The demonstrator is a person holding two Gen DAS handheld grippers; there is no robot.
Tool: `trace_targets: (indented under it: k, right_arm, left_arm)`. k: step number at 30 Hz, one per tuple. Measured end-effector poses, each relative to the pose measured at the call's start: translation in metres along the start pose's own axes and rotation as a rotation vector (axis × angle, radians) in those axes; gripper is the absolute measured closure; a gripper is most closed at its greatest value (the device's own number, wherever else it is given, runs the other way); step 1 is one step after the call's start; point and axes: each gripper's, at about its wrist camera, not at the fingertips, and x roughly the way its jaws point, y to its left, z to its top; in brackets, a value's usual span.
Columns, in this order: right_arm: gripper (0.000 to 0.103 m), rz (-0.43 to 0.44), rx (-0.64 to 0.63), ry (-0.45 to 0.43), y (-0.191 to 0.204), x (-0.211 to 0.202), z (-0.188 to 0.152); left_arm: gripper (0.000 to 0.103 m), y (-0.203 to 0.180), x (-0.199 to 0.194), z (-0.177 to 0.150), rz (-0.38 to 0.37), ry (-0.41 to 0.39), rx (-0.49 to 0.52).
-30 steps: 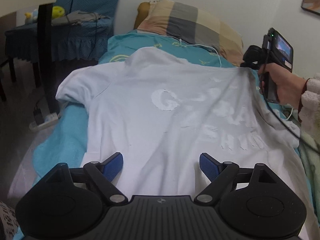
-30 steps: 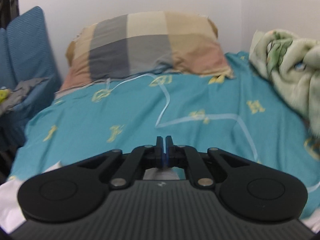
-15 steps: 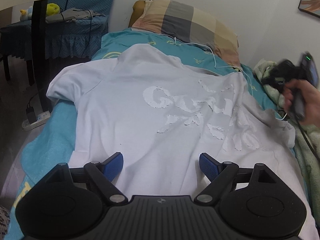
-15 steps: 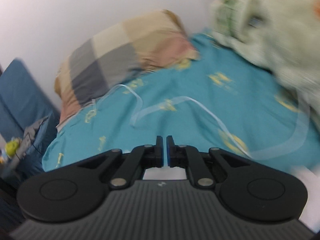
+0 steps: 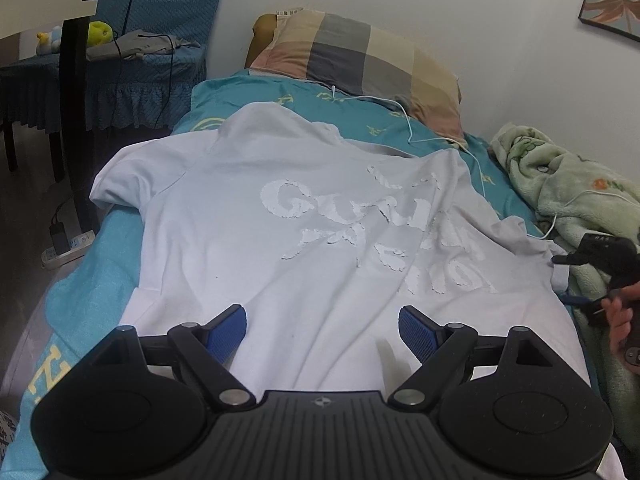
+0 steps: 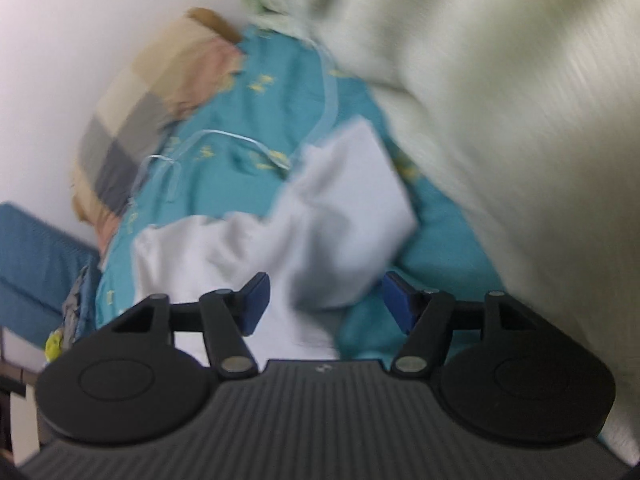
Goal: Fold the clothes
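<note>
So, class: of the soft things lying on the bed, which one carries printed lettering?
The white shirt, spread flat mid-bed with raised white letters. The checked pillow and green blanket carry none.

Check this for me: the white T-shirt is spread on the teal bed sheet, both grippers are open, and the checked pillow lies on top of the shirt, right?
Not quite. The checked pillow lies beyond the white T-shirt, on the teal bed sheet at the head of the bed, not on the shirt; the left wrist view shows this. The rest holds: the left gripper and right gripper are open.
</note>
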Motion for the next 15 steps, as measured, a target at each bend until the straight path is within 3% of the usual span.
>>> trace_targets:
  k: [3,12,13,15]
  right_arm:
    - [0.037,0.028,0.086,-0.018,-0.02,0.019,-0.001]
    - [0.037,0.187,-0.036,-0.177,-0.007,0.053,0.011]
    - [0.04,0.181,-0.052,-0.195,-0.004,0.054,0.013]
    - [0.074,0.17,-0.089,-0.227,0.001,0.057,0.018]
  left_arm:
    - [0.018,-0.001,0.003,-0.001,-0.005,0.001,-0.002]
    - [0.017,0.001,0.015,-0.002,-0.031,-0.005,-0.018]
    - [0.017,0.001,0.016,-0.002,-0.034,-0.005,-0.02]
    - [0.017,0.001,0.019,-0.002,-0.04,-0.006,-0.024]
